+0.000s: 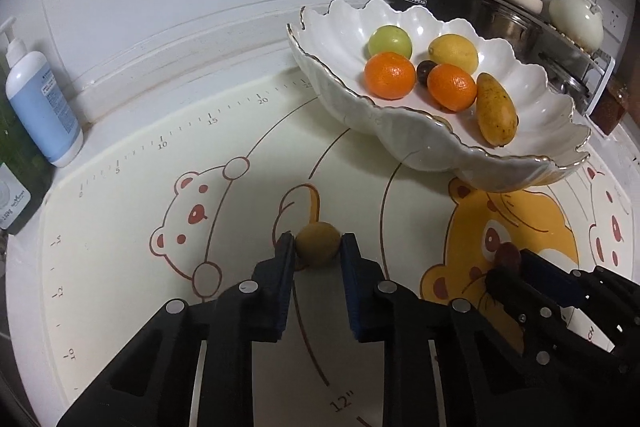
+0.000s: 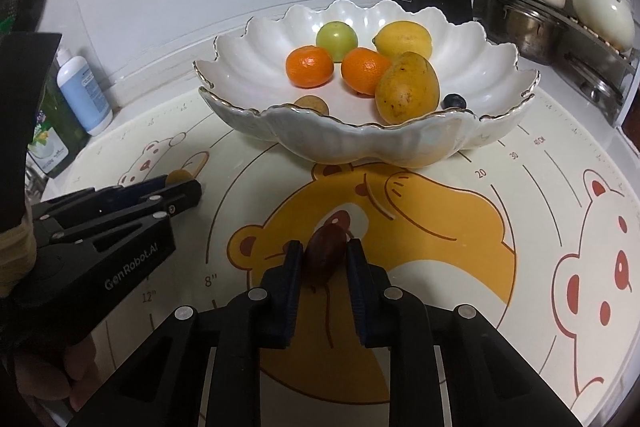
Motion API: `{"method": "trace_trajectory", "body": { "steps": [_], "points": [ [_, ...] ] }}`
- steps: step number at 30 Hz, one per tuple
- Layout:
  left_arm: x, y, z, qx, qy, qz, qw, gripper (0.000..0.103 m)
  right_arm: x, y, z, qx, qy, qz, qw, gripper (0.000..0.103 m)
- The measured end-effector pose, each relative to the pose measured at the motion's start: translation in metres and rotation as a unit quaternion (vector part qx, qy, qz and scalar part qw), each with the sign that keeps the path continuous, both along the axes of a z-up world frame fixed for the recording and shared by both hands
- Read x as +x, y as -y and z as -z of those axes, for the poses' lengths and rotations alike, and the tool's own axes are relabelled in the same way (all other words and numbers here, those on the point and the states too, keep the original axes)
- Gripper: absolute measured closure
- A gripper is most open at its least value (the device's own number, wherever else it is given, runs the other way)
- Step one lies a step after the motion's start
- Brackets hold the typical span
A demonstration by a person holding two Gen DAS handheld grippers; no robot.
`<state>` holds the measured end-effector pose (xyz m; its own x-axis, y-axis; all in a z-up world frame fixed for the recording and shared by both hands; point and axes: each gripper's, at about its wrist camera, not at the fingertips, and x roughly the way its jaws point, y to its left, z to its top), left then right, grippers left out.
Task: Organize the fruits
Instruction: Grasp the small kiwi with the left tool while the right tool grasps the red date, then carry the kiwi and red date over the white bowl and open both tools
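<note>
Small round tan fruit: on the bear-print mat, clamped between the left gripper fingers. Dark red oval fruit: right of it on the mat, pinched by the right gripper. Scalloped white bowl behind holds the other fruits.

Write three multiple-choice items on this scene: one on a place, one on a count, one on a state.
1. Where is the mango?
A. on the mat
B. in the bowl
C. in the left gripper

2. How many oranges lie in the bowl?
A. one
B. two
C. four

3. What does the right gripper hold?
A. nothing
B. a lemon
C. a dark red fruit

Answers: 1 B, the mango rests among the bowl's fruit. 2 B, one orange lies beside the other. 3 C, its fingers press both sides of the fruit.
</note>
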<state>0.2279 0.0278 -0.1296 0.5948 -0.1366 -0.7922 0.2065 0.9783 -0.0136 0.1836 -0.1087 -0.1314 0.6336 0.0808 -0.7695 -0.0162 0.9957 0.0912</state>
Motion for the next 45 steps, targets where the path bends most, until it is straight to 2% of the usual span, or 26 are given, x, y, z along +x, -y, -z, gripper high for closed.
{"method": "trace_trajectory", "body": {
  "steps": [11, 19, 28, 35, 45],
  "points": [
    [-0.021, 0.002, -0.010, 0.006, 0.001, -0.019, 0.9998, 0.080, -0.007, 0.012, -0.013, 0.018, 0.014, -0.005, 1.000, 0.080],
    [-0.046, 0.008, -0.032, 0.003, 0.018, -0.040, 0.9990, 0.080, -0.021, 0.024, -0.031, 0.023, 0.032, -0.010, 0.999, 0.080],
    [-0.061, 0.024, -0.057, 0.001, 0.037, -0.041, 0.9985, 0.080, -0.034, 0.043, -0.055, 0.020, 0.056, -0.012, 0.998, 0.080],
    [-0.064, 0.041, -0.079, -0.003, 0.053, -0.032, 0.9981, 0.080, -0.037, 0.064, -0.074, 0.012, 0.077, -0.007, 0.997, 0.080],
    [-0.049, 0.068, -0.104, -0.007, 0.072, -0.019, 0.9972, 0.080, -0.025, 0.090, -0.098, -0.005, 0.104, -0.003, 0.995, 0.080]
  ]
}}
